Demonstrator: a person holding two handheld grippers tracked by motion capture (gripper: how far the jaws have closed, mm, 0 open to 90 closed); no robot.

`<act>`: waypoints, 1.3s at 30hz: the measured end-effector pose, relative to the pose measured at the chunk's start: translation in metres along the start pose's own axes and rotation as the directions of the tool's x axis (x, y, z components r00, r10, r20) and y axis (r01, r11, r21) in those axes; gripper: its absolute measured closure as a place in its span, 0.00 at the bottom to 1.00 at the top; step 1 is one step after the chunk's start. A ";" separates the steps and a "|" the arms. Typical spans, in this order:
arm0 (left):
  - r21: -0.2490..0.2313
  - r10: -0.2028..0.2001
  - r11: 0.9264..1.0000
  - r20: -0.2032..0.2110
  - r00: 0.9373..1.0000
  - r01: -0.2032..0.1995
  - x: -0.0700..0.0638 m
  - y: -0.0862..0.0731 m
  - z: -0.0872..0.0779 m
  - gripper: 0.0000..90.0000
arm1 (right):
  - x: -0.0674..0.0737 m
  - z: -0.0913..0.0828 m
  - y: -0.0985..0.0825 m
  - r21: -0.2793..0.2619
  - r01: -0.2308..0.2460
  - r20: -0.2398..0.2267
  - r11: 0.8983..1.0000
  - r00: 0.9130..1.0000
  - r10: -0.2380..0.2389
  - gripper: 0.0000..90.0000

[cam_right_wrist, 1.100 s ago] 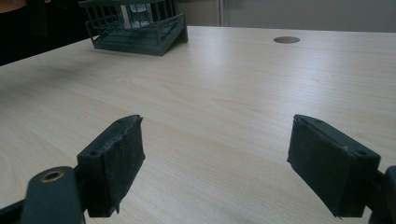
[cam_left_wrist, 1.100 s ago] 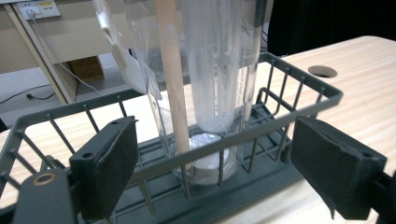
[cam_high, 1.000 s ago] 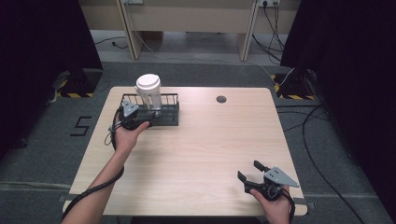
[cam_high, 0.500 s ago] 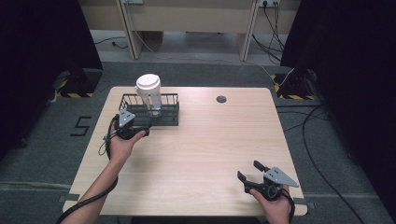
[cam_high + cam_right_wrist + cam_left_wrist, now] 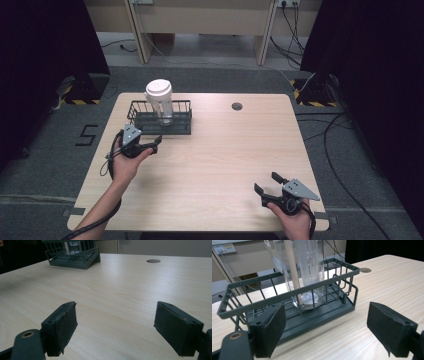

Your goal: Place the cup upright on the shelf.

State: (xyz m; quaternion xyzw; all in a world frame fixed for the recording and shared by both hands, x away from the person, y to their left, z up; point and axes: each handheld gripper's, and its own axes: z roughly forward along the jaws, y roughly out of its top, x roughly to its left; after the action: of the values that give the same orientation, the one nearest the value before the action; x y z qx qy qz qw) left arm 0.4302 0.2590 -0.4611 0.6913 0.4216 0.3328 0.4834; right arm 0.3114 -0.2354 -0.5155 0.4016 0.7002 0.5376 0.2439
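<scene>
Your left gripper point(image 5: 150, 142) hovers just short of the dark wire basket point(image 5: 161, 120) at the far left of the wooden surface point(image 5: 220, 150), fingers spread wide and holding nothing. In the left gripper view the basket point(image 5: 287, 300) lies dead ahead at twelve o'clock, its long axis running across your line of approach from nine to three. The left finger pad point(image 5: 270, 327) sits close against the basket's near wall, though contact cannot be confirmed; the right pad point(image 5: 388, 326) stands clear of the basket's end, over bare wood.

A tall clear cup point(image 5: 160, 102) with a white lid stands upright inside the basket, right of its middle, with a pale stick leaning inside it point(image 5: 293, 272).

Your right gripper point(image 5: 272, 192) rests at the near right edge of the surface, well apart from the basket, which shows at its eleven o'clock point(image 5: 73, 253). Its fingers are likewise released and empty, over bare wood. The left hand is plainly the nearer; any move on the basket or cup likely falls to it.
</scene>
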 end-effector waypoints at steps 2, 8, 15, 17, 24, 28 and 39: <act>-0.001 0.003 1.000 0.003 1.000 -0.003 -0.001 -0.002 -0.004 0.17 | 0.000 0.000 0.000 0.000 0.000 0.000 1.000 1.000 0.000 0.21; -0.001 0.007 1.000 0.006 1.000 -0.007 -0.003 -0.010 -0.015 0.17 | 0.000 0.000 0.000 0.001 0.001 0.002 1.000 1.000 -0.001 0.21; -0.003 0.006 1.000 0.001 1.000 -0.006 -0.002 -0.021 -0.030 0.17 | 0.000 0.000 0.000 0.000 0.004 0.003 1.000 1.000 -0.004 0.21; 0.000 0.004 1.000 0.000 1.000 -0.004 -0.002 -0.026 -0.034 0.17 | 0.000 0.000 0.000 -0.001 0.004 0.003 1.000 1.000 -0.004 0.21; 0.007 0.003 1.000 0.003 1.000 -0.003 -0.005 -0.043 -0.046 0.17 | 0.001 0.000 0.000 0.002 0.005 0.005 1.000 1.000 -0.005 0.21; 0.019 0.008 1.000 0.006 1.000 -0.008 -0.007 -0.054 -0.052 0.17 | 0.001 0.000 0.000 0.002 0.005 0.005 1.000 1.000 -0.005 0.21; 0.024 -0.033 0.999 0.002 0.999 0.033 -0.010 -0.074 -0.063 0.17 | 0.001 0.000 0.000 0.004 0.012 0.006 1.000 1.000 -0.012 0.21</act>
State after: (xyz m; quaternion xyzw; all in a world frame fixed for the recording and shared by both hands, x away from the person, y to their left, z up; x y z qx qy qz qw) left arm 0.3522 0.2873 -0.5123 0.6904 0.4360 0.3189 0.4811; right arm 0.3110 -0.2346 -0.5154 0.3994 0.7031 0.5334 0.2482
